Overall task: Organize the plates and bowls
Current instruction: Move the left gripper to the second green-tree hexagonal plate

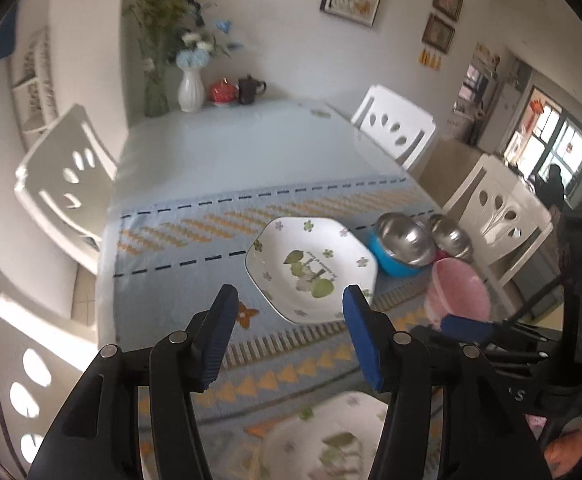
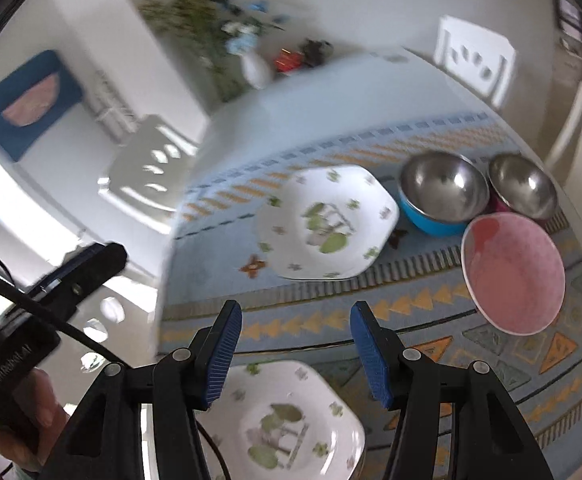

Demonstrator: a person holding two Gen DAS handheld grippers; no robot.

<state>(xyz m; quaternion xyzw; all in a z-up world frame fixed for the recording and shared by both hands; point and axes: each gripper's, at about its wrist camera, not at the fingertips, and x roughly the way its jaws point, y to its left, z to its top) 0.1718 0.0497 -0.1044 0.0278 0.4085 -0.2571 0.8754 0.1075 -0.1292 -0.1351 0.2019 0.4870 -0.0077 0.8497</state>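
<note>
We hold both the left gripper (image 1: 289, 296) and right gripper (image 2: 295, 314) spread wide and empty above the table, since the two floral plates, far (image 2: 327, 222) and near (image 2: 291, 420), seemingly lie unstacked, with the pink bowl (image 2: 515, 276) beside the steel bowls (image 2: 443, 188)

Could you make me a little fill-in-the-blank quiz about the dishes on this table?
1. The number of white flowered plates on the table is ____.
2. The steel bowl beside the far plate has a ____ outside.
3. The pink bowl lies on the patterned ____.
4. Both the left tool and right tool are ____.

Answers: two; blue; tablecloth; open
</note>
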